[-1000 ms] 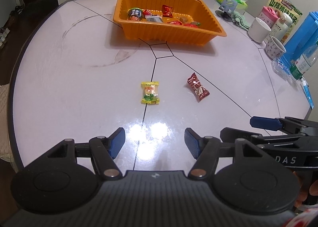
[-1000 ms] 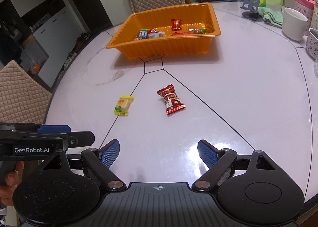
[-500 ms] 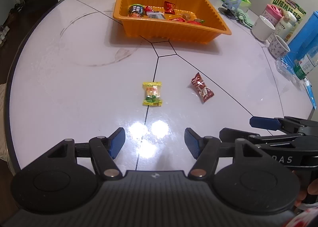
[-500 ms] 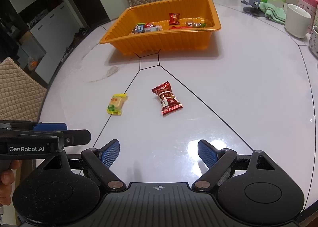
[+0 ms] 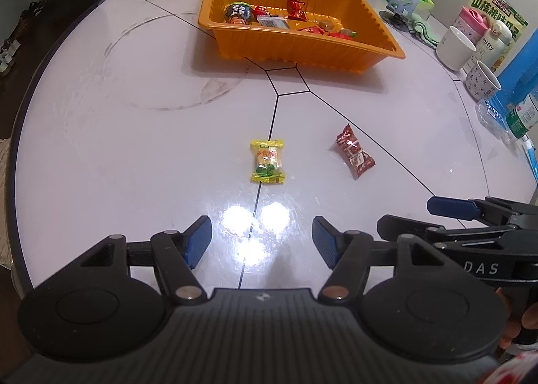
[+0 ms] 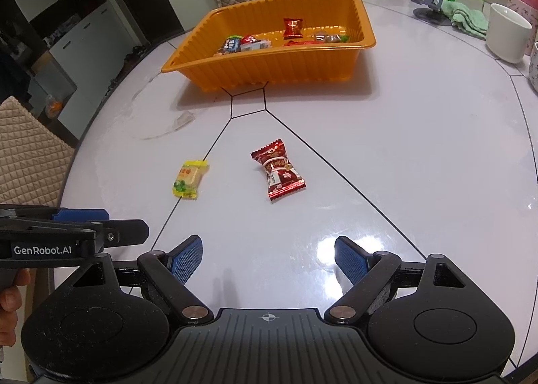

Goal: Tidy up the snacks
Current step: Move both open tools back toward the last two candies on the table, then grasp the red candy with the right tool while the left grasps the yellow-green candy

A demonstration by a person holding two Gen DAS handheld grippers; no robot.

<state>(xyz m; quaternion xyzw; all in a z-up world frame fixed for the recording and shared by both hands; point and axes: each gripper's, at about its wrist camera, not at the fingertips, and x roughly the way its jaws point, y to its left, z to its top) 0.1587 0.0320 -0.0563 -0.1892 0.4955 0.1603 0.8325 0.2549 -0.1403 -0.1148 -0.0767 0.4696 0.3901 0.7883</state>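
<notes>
Tabletop (image 5: 134,148) view closer than second ago: yellow snack (image 5: 268,161), red snack (image 6: 278,169) loose before orange tray (image 5: 302,47). Your left tongs (image 5: 262,241), right tongs (image 6: 269,261) released, empty. Grab next.

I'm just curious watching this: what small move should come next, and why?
Probably lower the left gripper onto the yellow snack straight ahead of it. Both grippers are open and empty, and two snacks lie outside the orange tray.
</notes>
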